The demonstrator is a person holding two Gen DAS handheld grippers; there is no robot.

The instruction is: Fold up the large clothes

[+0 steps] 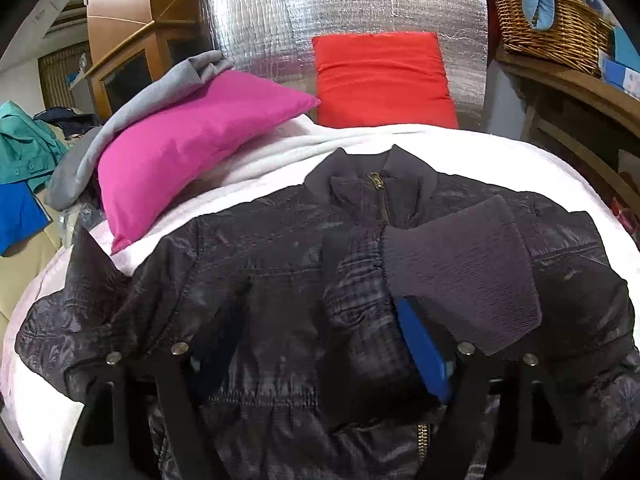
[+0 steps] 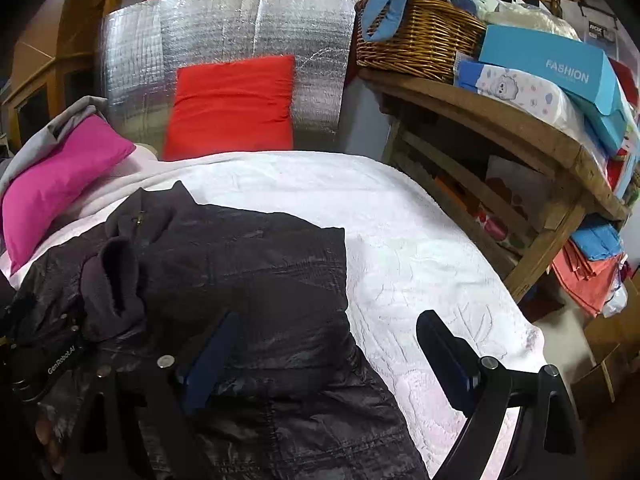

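Observation:
A dark shiny jacket (image 1: 256, 264) lies front up on the white bed cover (image 1: 460, 148), collar toward the pillows. One sleeve with its ribbed cuff (image 1: 460, 272) lies folded across the chest. My left gripper (image 1: 320, 344) is open just above the jacket's front, its blue right pad (image 1: 424, 348) beside the cuff. In the right wrist view the jacket (image 2: 248, 264) fills the lower left, with the cuff (image 2: 116, 288) on it. My right gripper (image 2: 324, 356) is open over the jacket's right edge, one finger (image 2: 208, 356) above the jacket and the other (image 2: 444, 356) above the bed cover (image 2: 420, 248).
A pink pillow (image 1: 188, 148) with a grey garment (image 1: 152, 100) on it lies at the left, a red pillow (image 1: 380, 80) against a silver panel (image 1: 344, 12) at the head. A wooden shelf (image 2: 500, 120) with a wicker basket (image 2: 416, 36) and boxes (image 2: 552, 68) stands on the right.

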